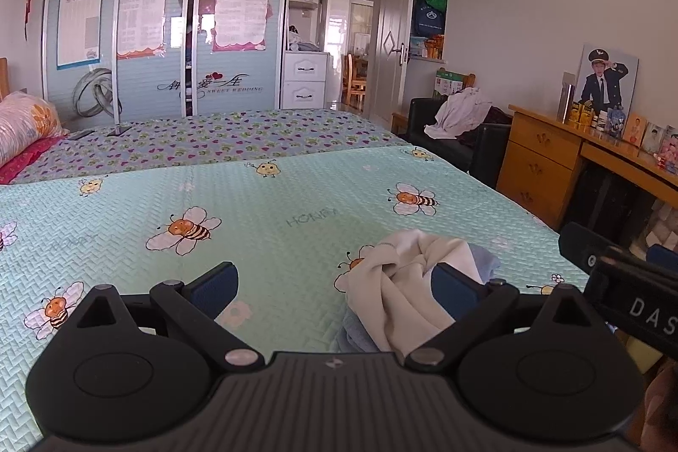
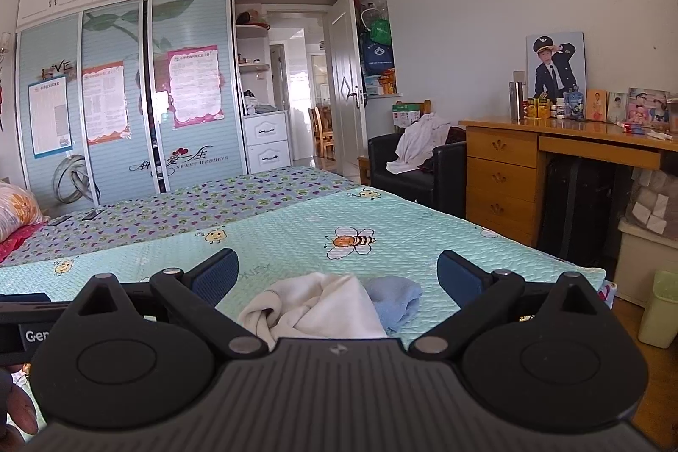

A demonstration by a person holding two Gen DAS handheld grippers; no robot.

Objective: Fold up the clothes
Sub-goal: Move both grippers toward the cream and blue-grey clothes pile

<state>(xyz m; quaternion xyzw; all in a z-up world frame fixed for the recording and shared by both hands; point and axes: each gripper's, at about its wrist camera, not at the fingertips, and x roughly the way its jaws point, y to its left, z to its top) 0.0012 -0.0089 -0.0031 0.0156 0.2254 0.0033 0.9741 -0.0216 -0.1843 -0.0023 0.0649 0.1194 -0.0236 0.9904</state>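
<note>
1. Black-framed and blue-padded, the left gripper [image 1: 334, 287] hovers over the bed with its jaws spread wide, holding nothing.
2. Alongside it, the right gripper [image 2: 337, 274] is likewise fully open and empty, apparently poised for a first grasp.
3. Between them, near the bed's front edge, lies a crumpled cream garment [image 2: 315, 308] touching a bunched blue garment [image 2: 394, 301], neither yet folded.
4. Spread beneath is a mint bee-print bedspread [image 1: 275, 206], offering a broad, flat folding surface.
5. Beyond stand a sliding wardrobe [image 2: 127, 100], an open door [image 2: 347, 79] and a wooden counter [image 2: 508, 164] crowded with photographs.
</note>
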